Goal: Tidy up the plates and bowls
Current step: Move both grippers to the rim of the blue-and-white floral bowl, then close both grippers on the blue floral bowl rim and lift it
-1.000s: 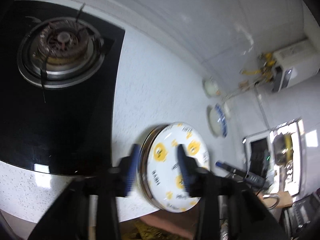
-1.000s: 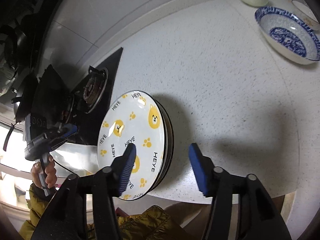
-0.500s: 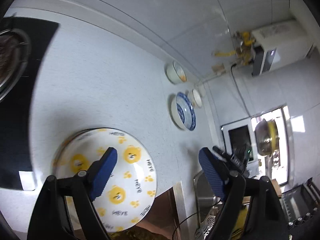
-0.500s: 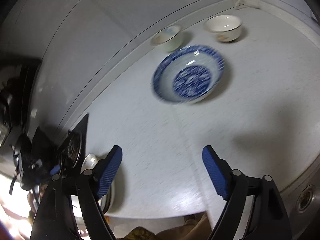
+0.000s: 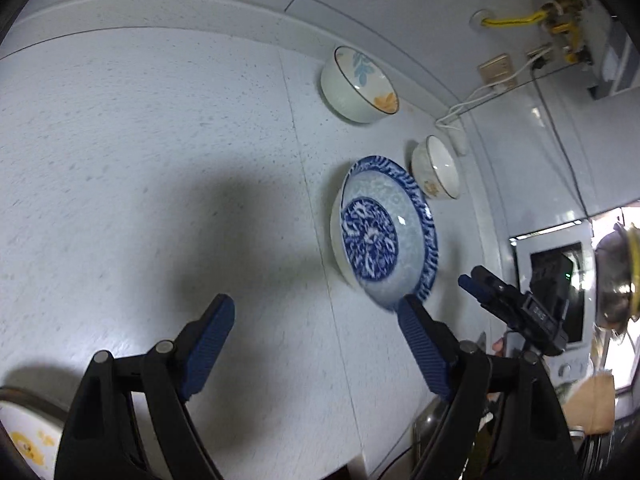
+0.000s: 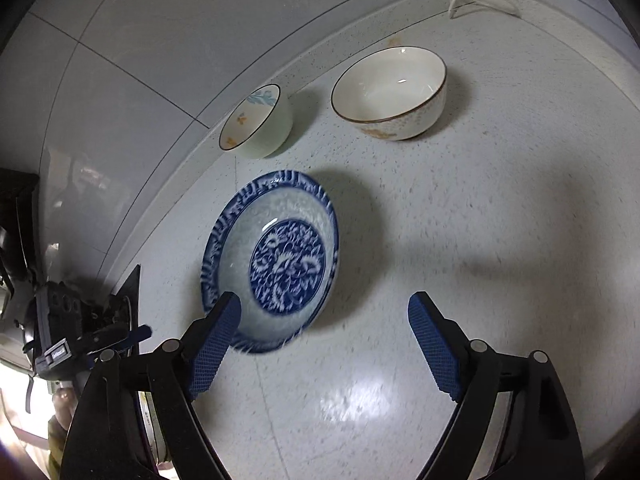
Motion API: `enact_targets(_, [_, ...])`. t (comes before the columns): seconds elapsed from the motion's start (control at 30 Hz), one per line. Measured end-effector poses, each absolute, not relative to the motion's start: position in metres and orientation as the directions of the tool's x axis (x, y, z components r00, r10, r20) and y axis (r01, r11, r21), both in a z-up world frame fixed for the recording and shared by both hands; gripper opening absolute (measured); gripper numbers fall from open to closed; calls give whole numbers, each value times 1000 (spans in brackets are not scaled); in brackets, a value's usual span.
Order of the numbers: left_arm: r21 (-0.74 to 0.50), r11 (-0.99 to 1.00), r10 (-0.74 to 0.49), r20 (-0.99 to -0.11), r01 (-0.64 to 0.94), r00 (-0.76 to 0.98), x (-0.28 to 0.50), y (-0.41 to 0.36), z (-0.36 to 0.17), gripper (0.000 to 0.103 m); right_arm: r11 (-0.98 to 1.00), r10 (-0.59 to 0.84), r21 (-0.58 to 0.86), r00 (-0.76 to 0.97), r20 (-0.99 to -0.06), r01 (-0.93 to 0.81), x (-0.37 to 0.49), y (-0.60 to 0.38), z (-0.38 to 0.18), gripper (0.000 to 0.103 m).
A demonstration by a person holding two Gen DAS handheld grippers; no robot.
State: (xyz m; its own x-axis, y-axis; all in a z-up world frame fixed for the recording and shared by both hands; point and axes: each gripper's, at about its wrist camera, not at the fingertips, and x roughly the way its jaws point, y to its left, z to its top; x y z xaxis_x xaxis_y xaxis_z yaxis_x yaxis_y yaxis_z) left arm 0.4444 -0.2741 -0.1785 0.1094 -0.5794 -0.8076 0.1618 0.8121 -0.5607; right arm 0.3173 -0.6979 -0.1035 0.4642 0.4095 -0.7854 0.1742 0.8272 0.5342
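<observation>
A deep blue-patterned plate point(image 5: 380, 236) point(image 6: 276, 264) lies on the white speckled counter point(image 5: 160, 140). My left gripper point(image 5: 316, 312) is open and empty, hovering just left of the plate. My right gripper point(image 6: 326, 308) is also open and empty, above the plate's near rim, with its left finger over the rim. Behind the plate stand a bowl with a blue leaf and orange flower point(image 5: 358, 88) point(image 6: 258, 128) and a white brown-rimmed bowl point(image 5: 436, 168) point(image 6: 390, 92). The yellow bear plate point(image 5: 24, 440) shows at the lower left corner.
The tiled wall runs right behind the bowls. A socket with white cables point(image 5: 496, 70) sits in the corner. A black hob corner point(image 6: 130, 284) lies to the left, and a microwave point(image 5: 552, 280) and a steel pot point(image 5: 616, 280) to the right. The counter's front edge is close below the grippers.
Both grippers opened wide off the yellow bear plate stack and swung right along the counter. The stove and bear plate slid out of view; the blue plate and bowls now lie ahead.
</observation>
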Motion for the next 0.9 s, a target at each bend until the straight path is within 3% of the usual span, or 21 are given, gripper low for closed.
enact_targets(0.37, [-386, 900, -412, -905, 200, 107, 483, -351, -222, 82, 830, 474, 551, 405, -782, 91, 354, -691, -130, 82])
enact_targets(0.5, [-354, 910, -377, -923, 217, 73, 487, -368, -236, 71, 847, 477, 528, 361, -802, 53, 364, -679, -137, 82])
enact_targets(0.6, [-325, 917, -350, -934, 229, 75, 488, -376, -241, 69, 859, 474, 511, 340, -812, 25, 368, -673, -142, 81])
enact_targets(0.67, [-300, 922, -327, -942, 246, 78, 489, -382, -241, 66, 865, 469, 502, 326, -821, 18, 370, -669, -145, 71])
enact_targets(0.73, [-288, 921, -318, -945, 262, 80, 490, -389, -241, 61, 861, 475, 508, 309, -824, 31, 371, -667, -149, 52])
enact_targets(0.77, [-289, 918, -320, -944, 272, 76, 491, -392, -241, 53, 859, 476, 510, 302, -826, 42, 372, -668, -151, 41])
enact_targets(0.8, [-307, 909, -337, -940, 283, 62, 492, -395, -241, 37, 859, 472, 508, 294, -831, 56, 372, -668, -153, 36])
enact_targets(0.87, [-359, 892, -373, -928, 273, 1, 495, -398, -246, 17, 860, 462, 502, 280, -842, 93, 371, -669, -158, 21])
enact_targets(0.9, [-370, 889, -385, -923, 270, 2, 496, -398, -246, 17, 865, 446, 490, 281, -850, 108, 370, -669, -159, 19])
